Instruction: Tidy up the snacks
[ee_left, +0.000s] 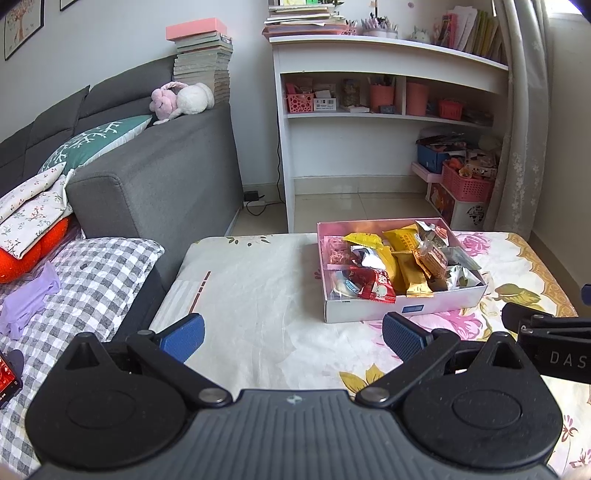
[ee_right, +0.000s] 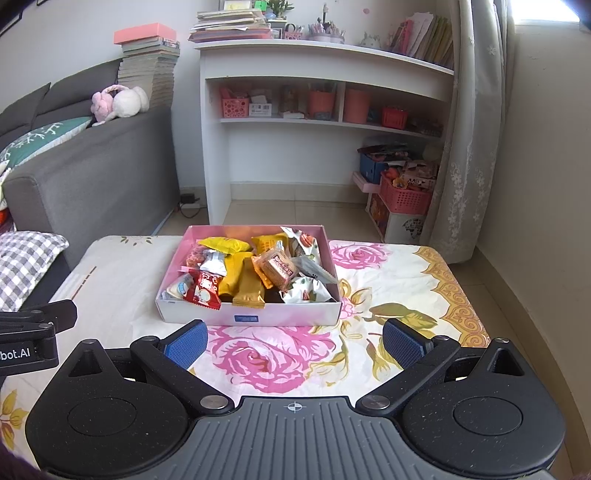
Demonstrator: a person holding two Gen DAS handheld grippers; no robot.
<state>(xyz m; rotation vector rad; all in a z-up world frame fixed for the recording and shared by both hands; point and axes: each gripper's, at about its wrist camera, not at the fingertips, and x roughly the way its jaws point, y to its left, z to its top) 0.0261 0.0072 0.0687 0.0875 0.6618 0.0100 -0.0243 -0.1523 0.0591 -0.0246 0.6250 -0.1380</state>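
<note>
On the floral-printed cloth-covered table (ee_right: 388, 266), the shallow pink-lined cardboard box (ee_right: 247, 317) is heaped with foil snack packets (ee_right: 243, 273). The left gripper (ee_left: 293, 334) and right gripper (ee_right: 295, 338) are held wide open, empty, near it. Slippery packets could be spilled by a careless grasp.

We see both views lit by soft daylight that enters at the upper right, where the window (ee_right: 543, 11) behind the curtain (ee_right: 476, 122) is washed out to near white. The room is bright and evenly lit, with only faint shadows. A pale glare lies on the floor tiles (ee_left: 354, 203) beneath the shelf unit (ee_left: 388, 66). Straight edges bow strongly toward the borders of each picture, and the corners fall off into black. The centre is sharp; the dark gripper housing close to each lens looks slightly soft, with dust specks showing on it.
</note>
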